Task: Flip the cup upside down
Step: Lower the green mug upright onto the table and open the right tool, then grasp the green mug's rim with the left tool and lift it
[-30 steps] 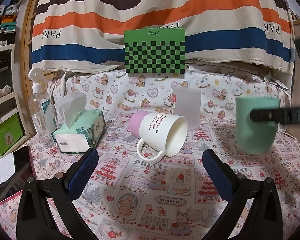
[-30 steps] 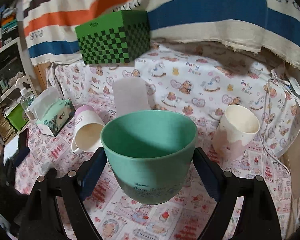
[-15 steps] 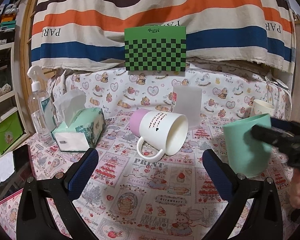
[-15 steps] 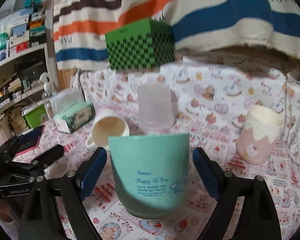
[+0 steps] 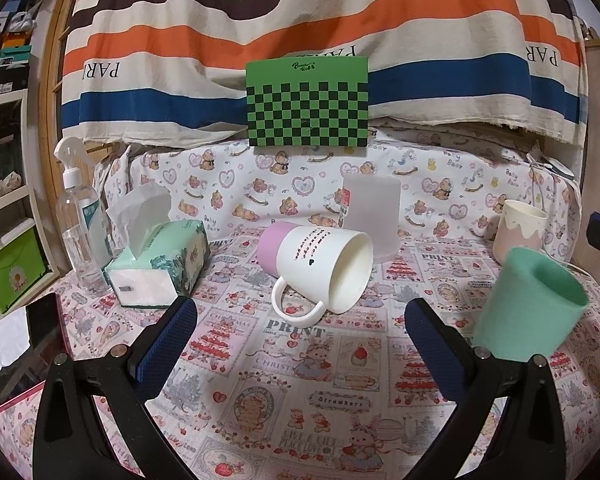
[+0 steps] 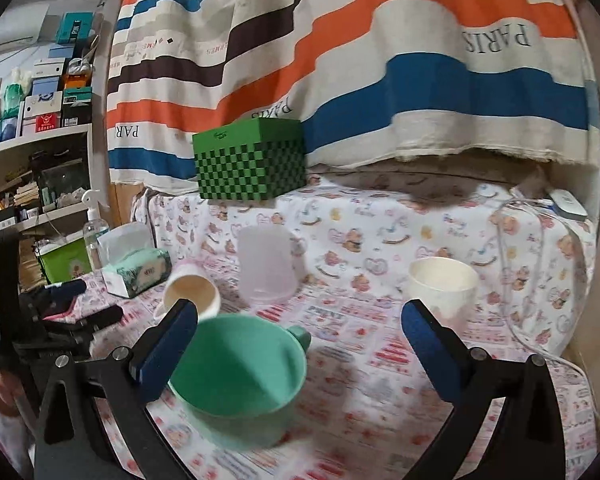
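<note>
While the green cup [image 6: 236, 380] sits tilted on the tabletop [image 5: 300, 380] with its mouth up, both claws stand with the fingers apart and hold nothing. On the far left stand a spray bottle [image 5: 80, 232] and a tissue box [image 5: 160, 268], near the left edge of the tabletop. The left claw [image 5: 300, 340] hovers low before a white mug [image 5: 324, 268], which lies on its side, and a frosted cup [image 5: 374, 216] stands inverted just behind it. The right claw [image 6: 300, 348] has the green cup beside its left finger, not between the pads. A cream cup [image 6: 444, 284] stands upright further right, near a white cable [image 6: 516, 280].

I judge the green cup light, stiff and rather smooth, perhaps plastic, so it may slip. A hold across the wall near the middle, away from the small handle, seems safest. Open cloth lies in front of the cup for turning; the mug and frosted cup are close behind.
</note>
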The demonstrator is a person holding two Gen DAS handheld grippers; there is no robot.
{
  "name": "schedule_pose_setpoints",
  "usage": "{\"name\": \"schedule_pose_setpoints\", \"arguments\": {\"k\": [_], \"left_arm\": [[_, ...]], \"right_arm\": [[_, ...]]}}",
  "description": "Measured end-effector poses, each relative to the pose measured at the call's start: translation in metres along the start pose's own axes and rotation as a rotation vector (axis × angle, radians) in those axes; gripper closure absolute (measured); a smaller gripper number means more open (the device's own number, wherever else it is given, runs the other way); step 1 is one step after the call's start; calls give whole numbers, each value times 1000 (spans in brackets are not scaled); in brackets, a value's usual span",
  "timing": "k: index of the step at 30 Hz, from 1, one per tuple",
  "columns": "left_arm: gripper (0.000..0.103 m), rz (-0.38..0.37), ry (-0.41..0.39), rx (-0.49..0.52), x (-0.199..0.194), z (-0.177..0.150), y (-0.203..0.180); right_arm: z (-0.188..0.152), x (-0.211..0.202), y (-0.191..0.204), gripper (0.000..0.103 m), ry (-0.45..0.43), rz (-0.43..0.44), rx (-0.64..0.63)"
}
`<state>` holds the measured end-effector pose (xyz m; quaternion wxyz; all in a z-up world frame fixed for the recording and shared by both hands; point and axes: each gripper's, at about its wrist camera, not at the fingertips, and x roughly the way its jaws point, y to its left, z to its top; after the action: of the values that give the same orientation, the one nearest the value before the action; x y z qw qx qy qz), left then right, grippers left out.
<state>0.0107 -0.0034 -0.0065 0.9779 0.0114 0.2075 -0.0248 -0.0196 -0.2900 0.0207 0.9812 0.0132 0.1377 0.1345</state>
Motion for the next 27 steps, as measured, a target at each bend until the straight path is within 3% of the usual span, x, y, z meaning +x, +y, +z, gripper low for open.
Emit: {"name": "schedule_pose_setpoints", "arguments": {"k": [7, 11, 16, 19, 22, 27], "left_arm": [[0, 40, 12, 10, -4, -1, -3], [0, 72, -46, 35, -26, -6, -15], [0, 27, -85, 56, -49, -12, -35], [0, -21, 1, 99, -45, -12, -54], [0, -123, 157, 184, -29, -16, -78], [0, -199, 284, 258, -5, -17, -106]], "right_arm": [[-7, -5, -20, 0, 23, 27, 49], [-7, -7, -21, 0, 18, 36, 53], [-5, -12, -19, 0, -3, 9, 42], [-3, -15, -20, 0, -24, -31, 52], [-4, -22, -20, 1, -95, -148, 47], [-2, -26, -17, 3, -100, -117, 18]]}}
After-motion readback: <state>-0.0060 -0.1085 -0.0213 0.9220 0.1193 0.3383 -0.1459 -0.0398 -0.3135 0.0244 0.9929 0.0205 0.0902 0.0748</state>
